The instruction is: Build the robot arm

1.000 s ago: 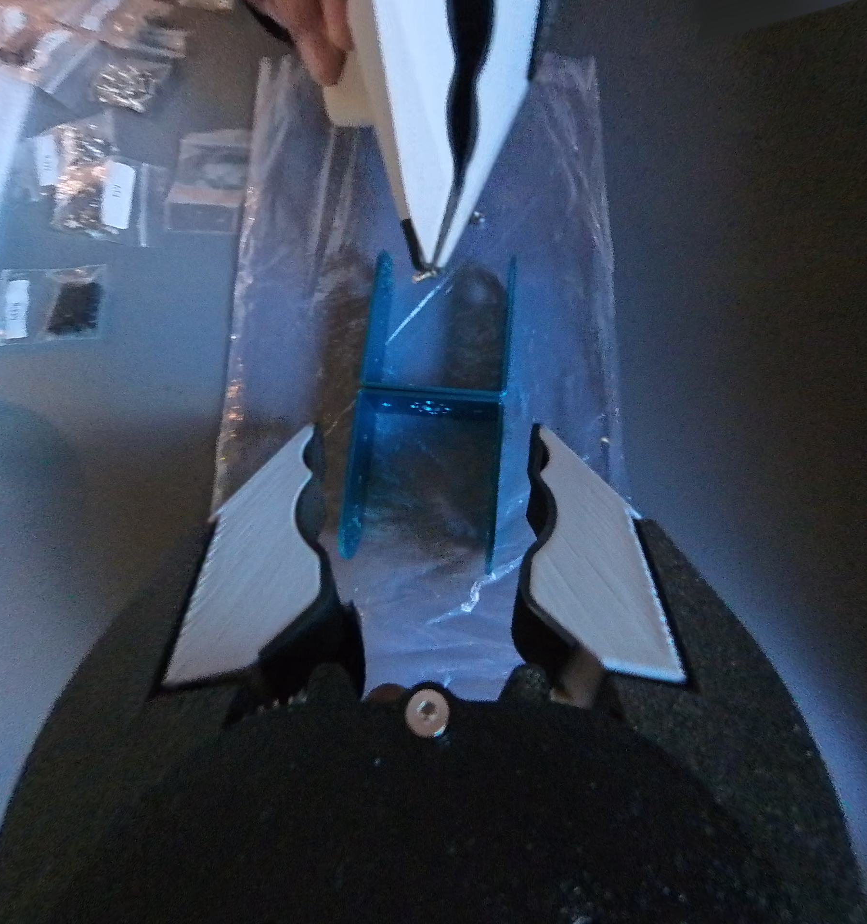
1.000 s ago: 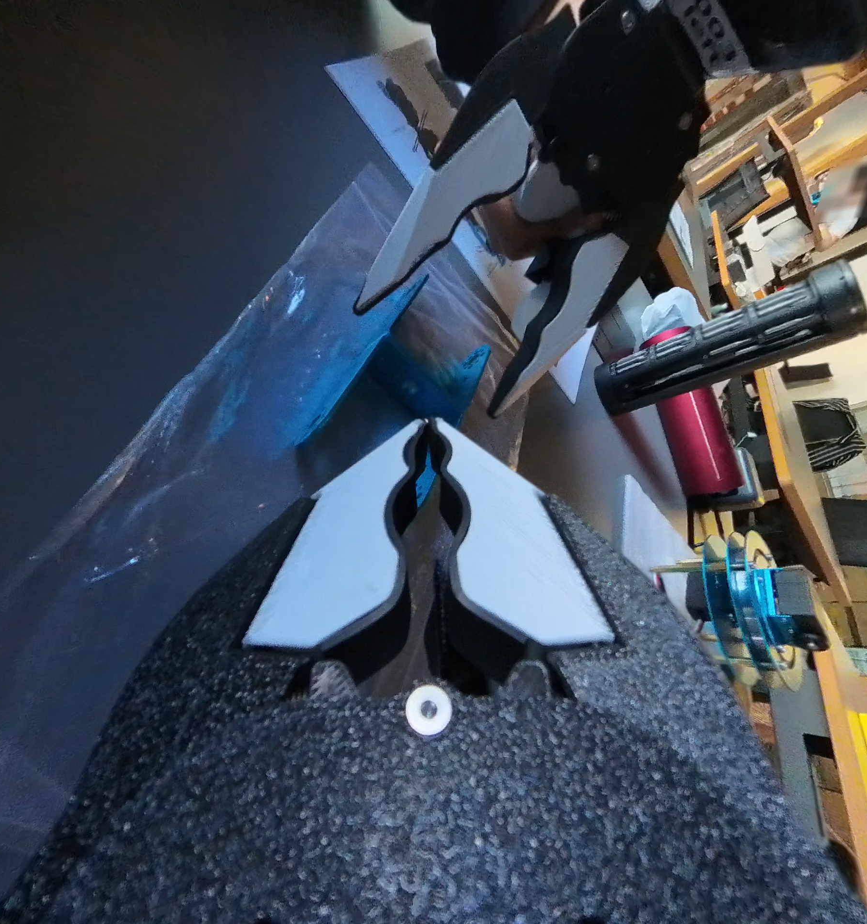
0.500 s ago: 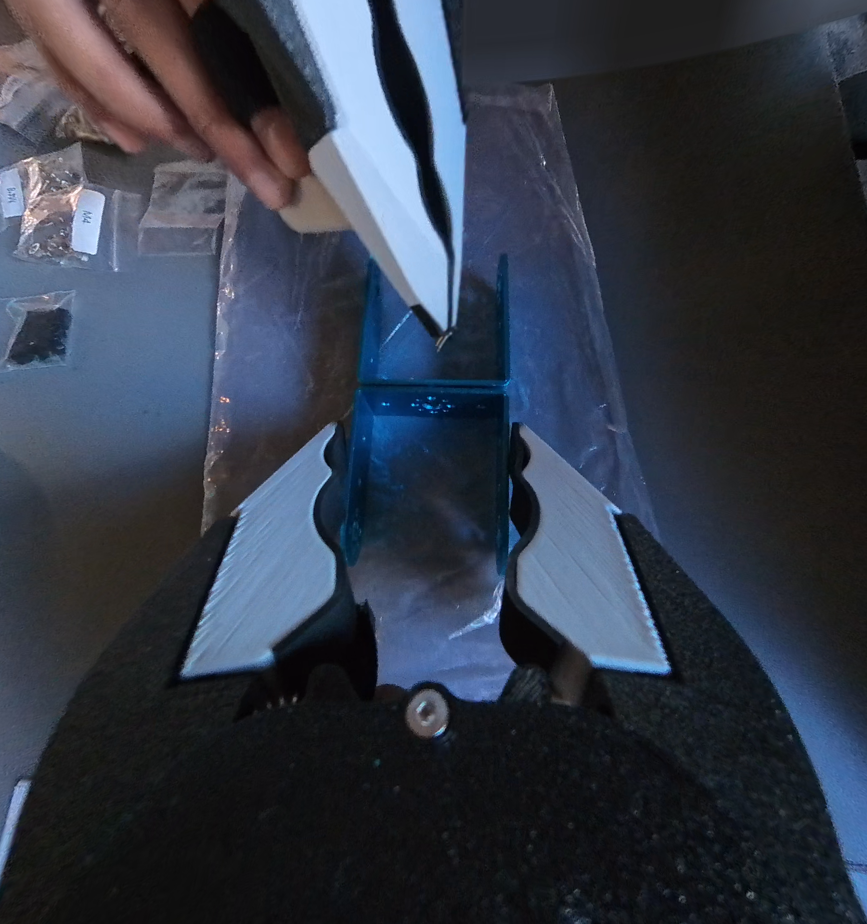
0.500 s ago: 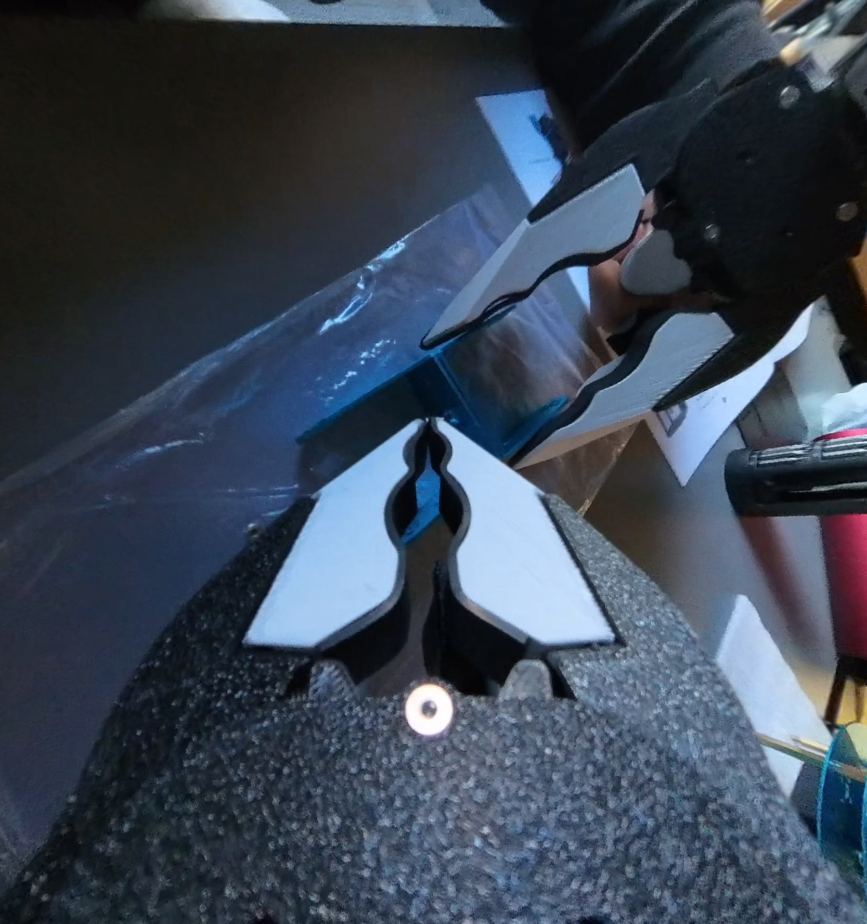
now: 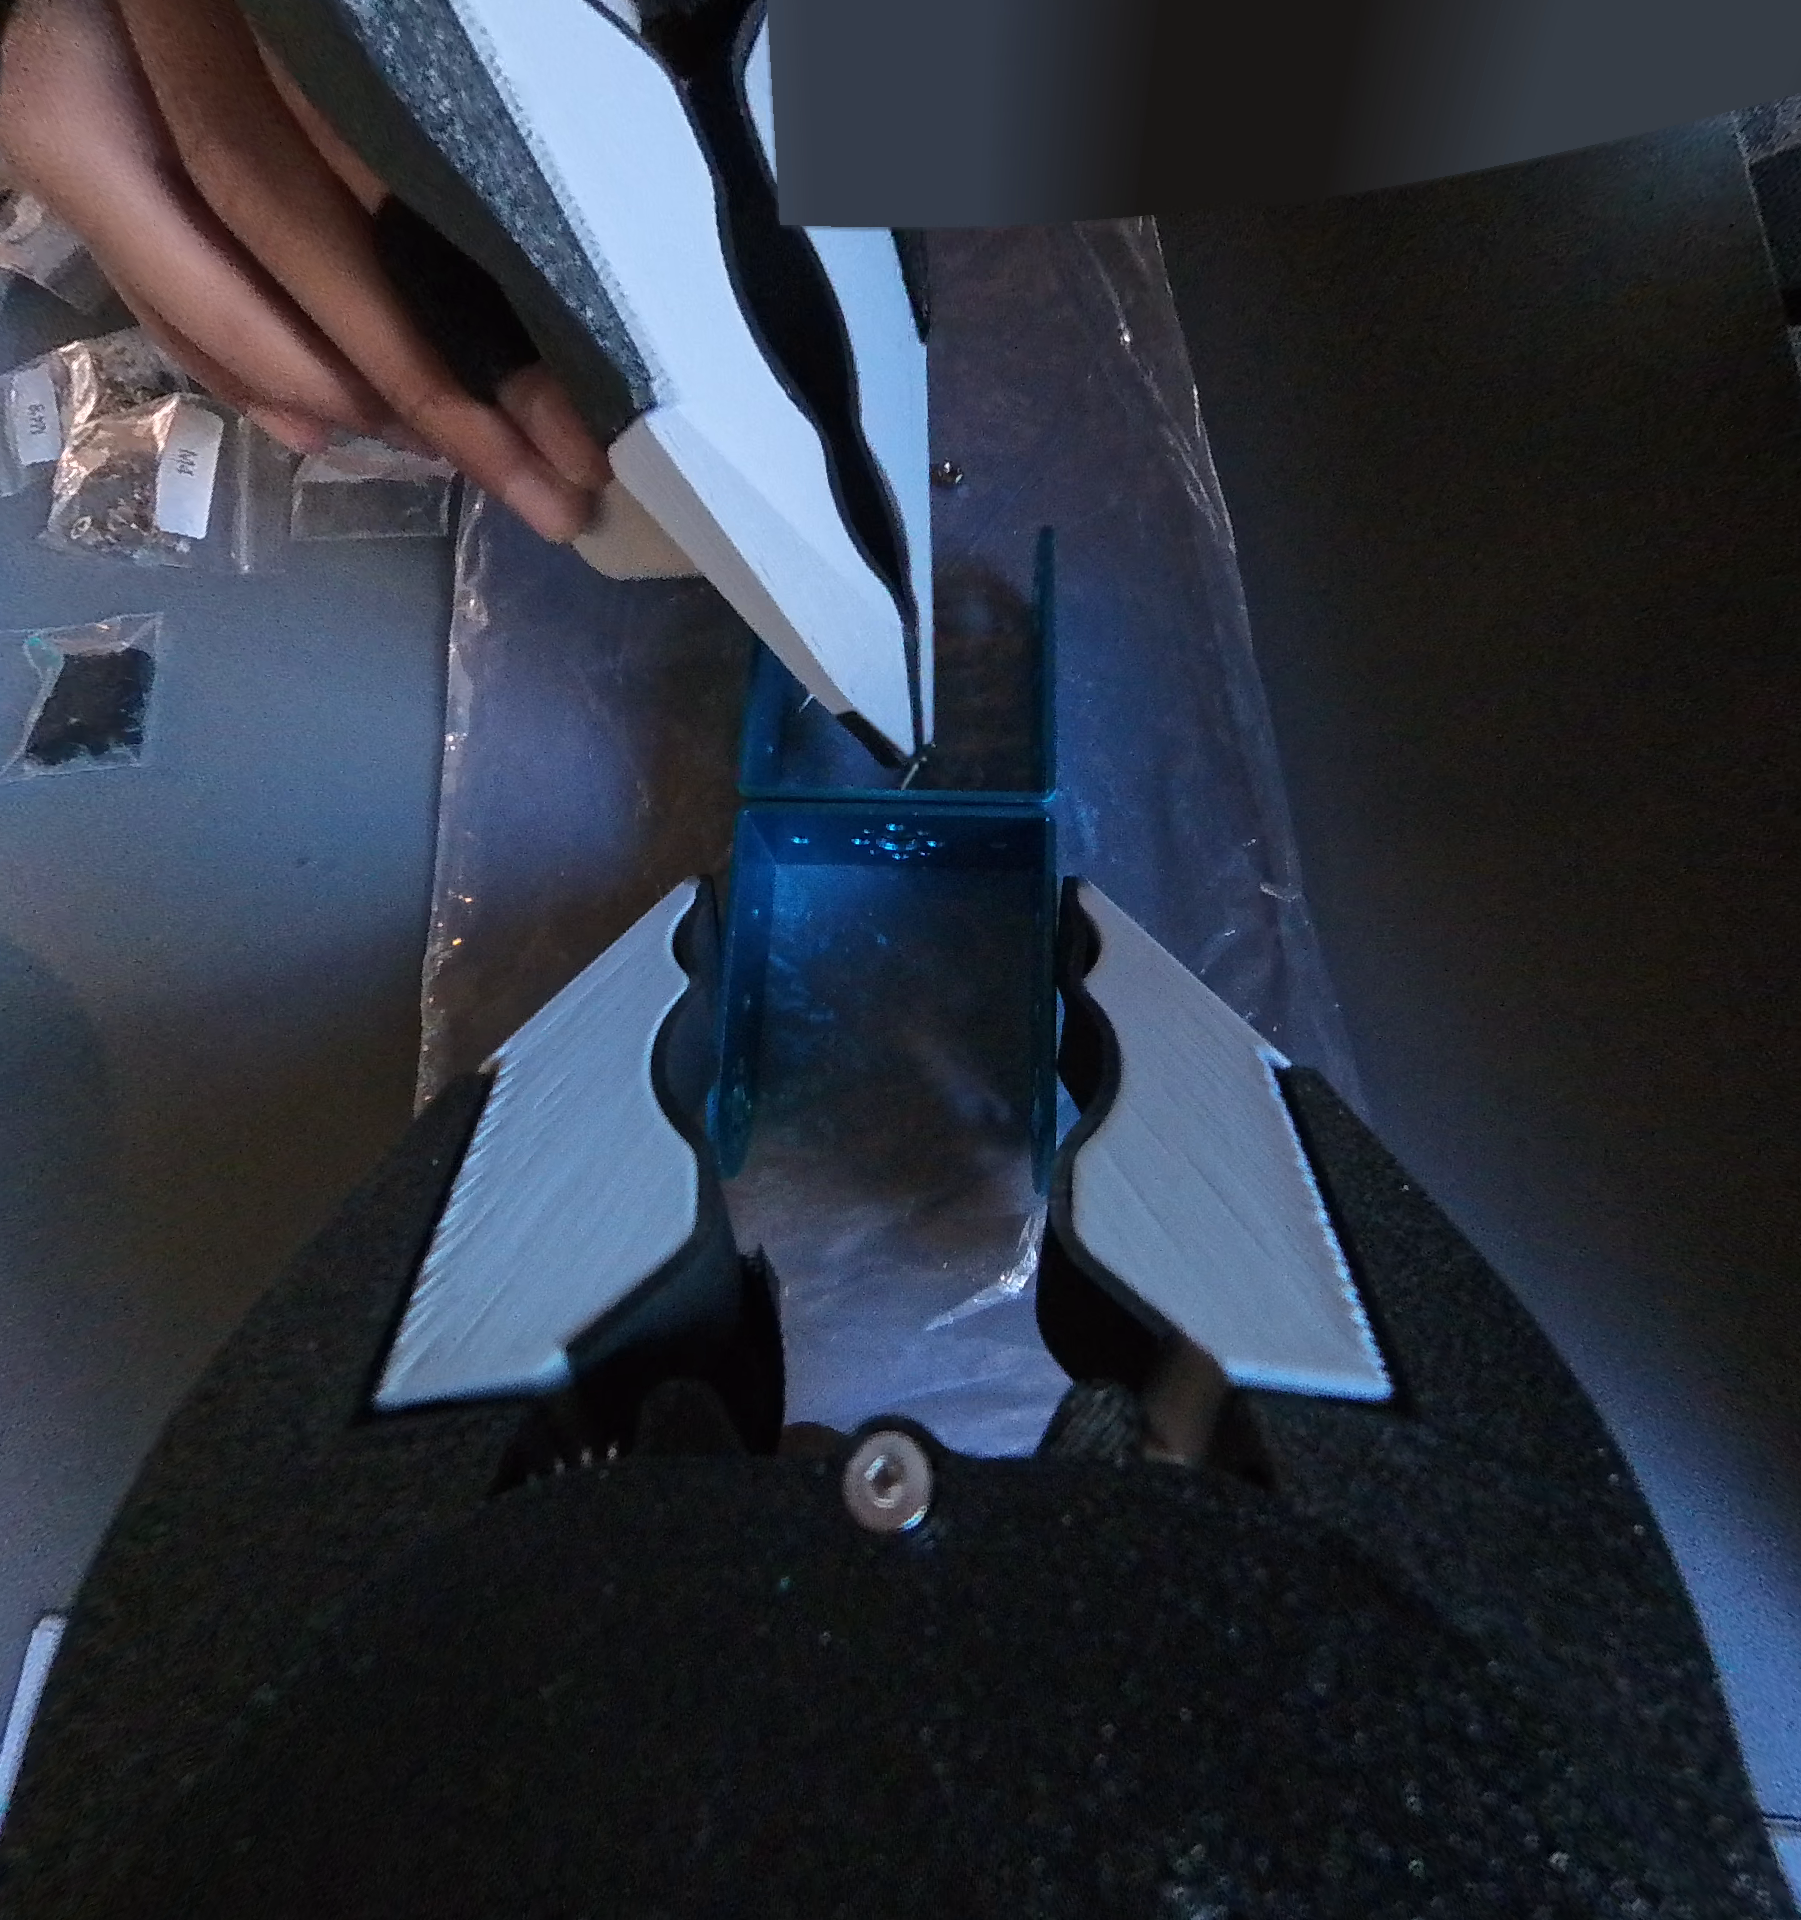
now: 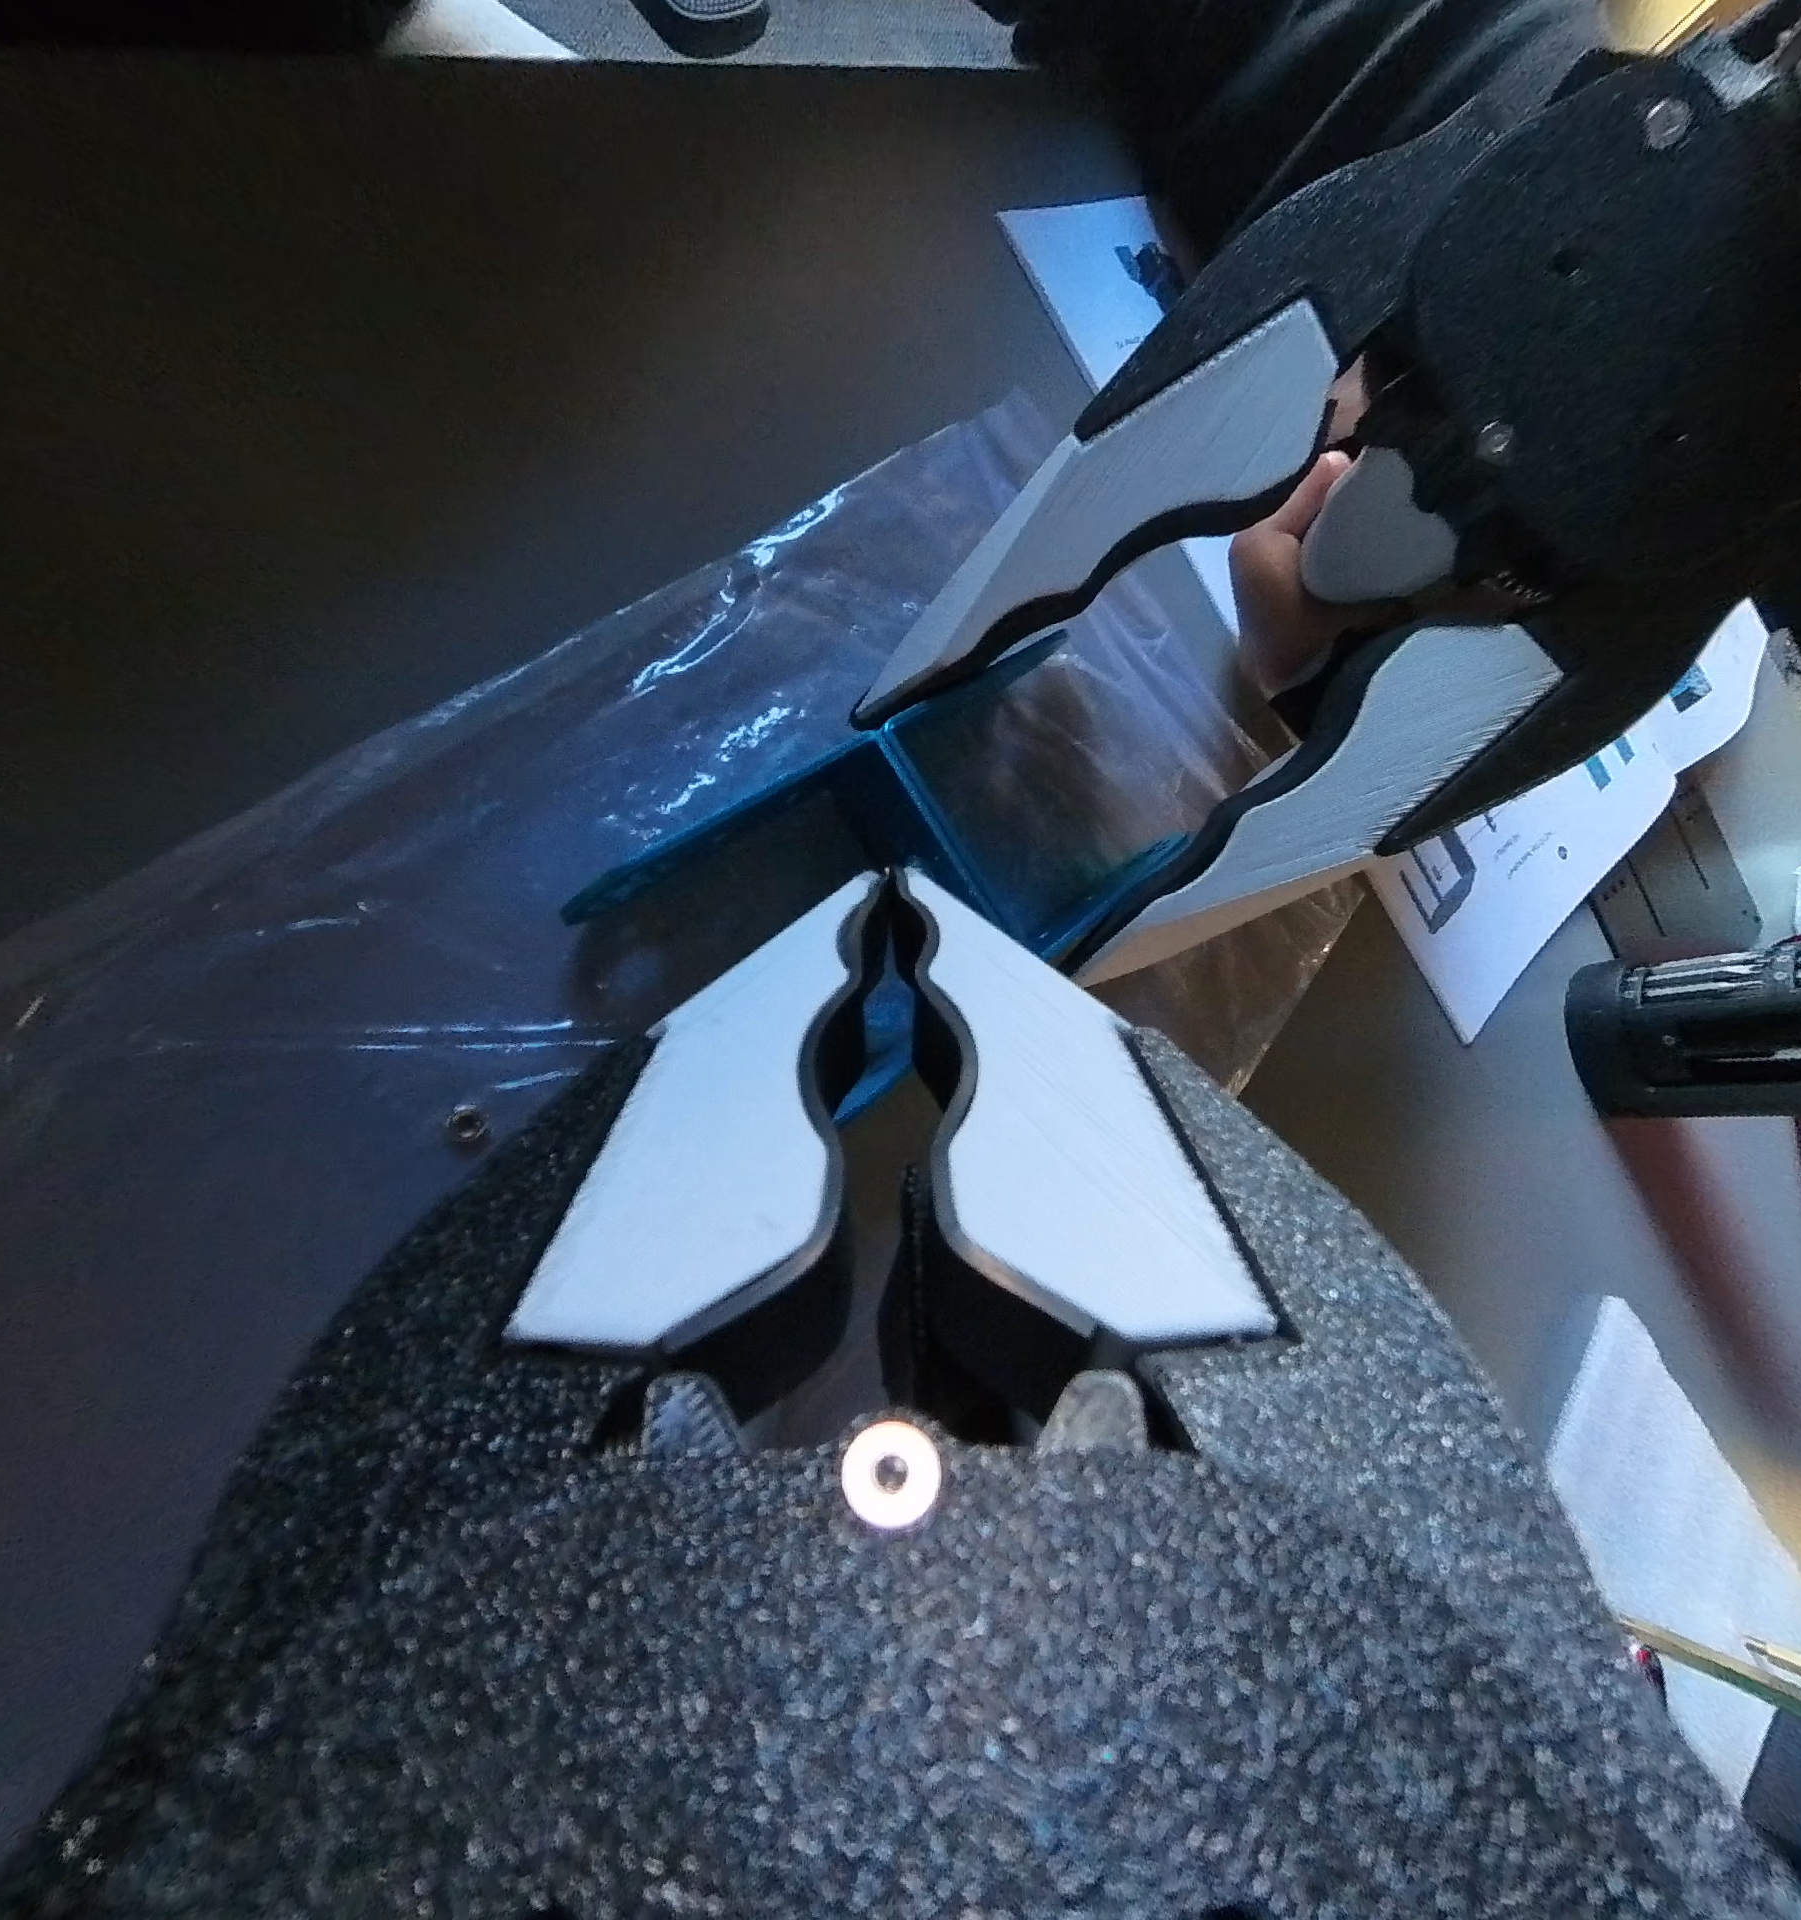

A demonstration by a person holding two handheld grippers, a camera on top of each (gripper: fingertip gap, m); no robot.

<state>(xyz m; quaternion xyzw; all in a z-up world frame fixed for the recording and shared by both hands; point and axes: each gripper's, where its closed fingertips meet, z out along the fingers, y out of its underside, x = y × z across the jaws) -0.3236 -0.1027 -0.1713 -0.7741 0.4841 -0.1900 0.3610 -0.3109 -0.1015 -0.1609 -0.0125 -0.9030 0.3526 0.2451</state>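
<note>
Left wrist view: we see our left gripper (image 5: 883, 914) spread to a middling width, its two fingers standing just outside the side walls of a blue metal bracket (image 5: 891, 977). The near half of the bracket sits between them. The left finger looks to be against the wall and the right one close by it. Whether either presses, we cannot tell. The bracket rests on a clear plastic sheet (image 5: 1187, 582) laid on the dark tabletop (image 5: 1498, 727), which likely keeps small parts from straying.

Beyond the bracket's cross wall, our right gripper (image 5: 911, 743) comes down steeply from the far left. Its tips are nearly together and pinch a tiny metal piece, perhaps a screw, just behind that wall. A hand (image 5: 283, 312) grips its handle. We judge the left gripper is there to steady the bracket while the right works at the holes in the wall.

A loose screw (image 5: 946, 475) lies on the sheet farther off. Small bags of hardware (image 5: 127, 468) lie toward the tabletop's far left corner.

Right wrist view: the tips (image 6: 891, 888) are drawn close, and the pinched piece is hidden. The bracket (image 6: 989, 821) lies just ahead, and the left gripper (image 6: 1031, 810) straddles it. A printed paper (image 6: 1561, 862) lies at the right.
</note>
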